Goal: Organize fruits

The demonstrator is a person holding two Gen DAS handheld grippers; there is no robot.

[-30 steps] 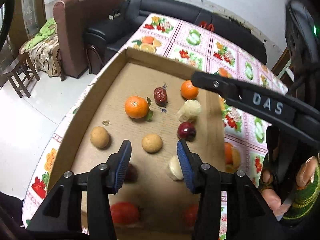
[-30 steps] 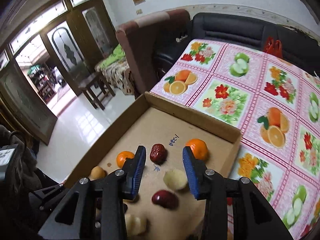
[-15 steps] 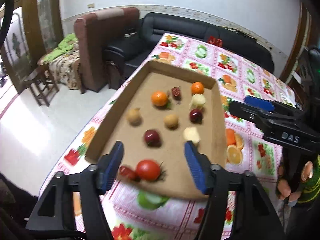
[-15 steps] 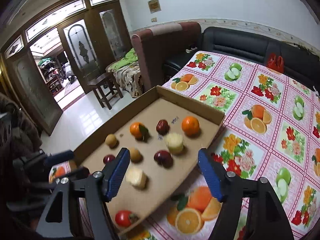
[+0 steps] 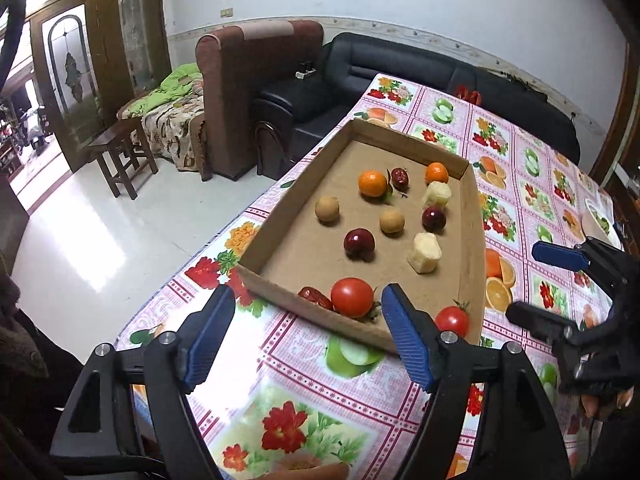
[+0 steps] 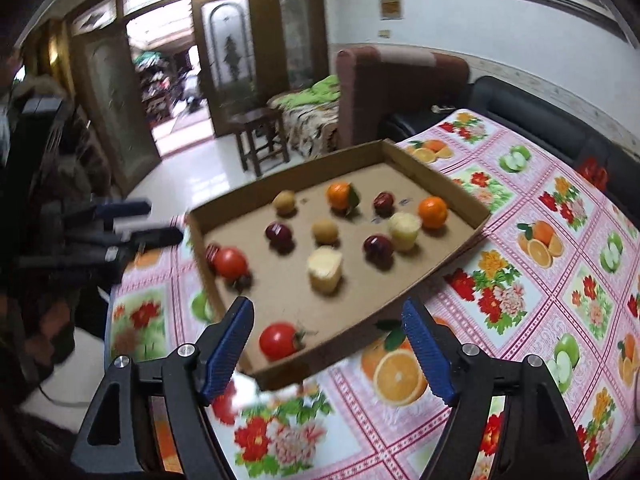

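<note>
Both claws hang back from the cardboard tray [image 5: 256, 258], which sits on the table [image 5: 532, 184] with every fruit inside it. The left claw [image 5: 306, 332] has its jaws opening, nothing between them; the right claw [image 6: 328, 346] is opening too, also empty. The fruits lie loosely paired by kind: two oranges [image 5: 373, 184] at the far end, two tomatoes [image 5: 352, 297] at the near wall. This looks like a pause between picks, or the finish. Any next move calls for choosing a stray piece, perhaps the date [image 5: 316, 297] beside the tomato, and lowering a claw around it
</note>
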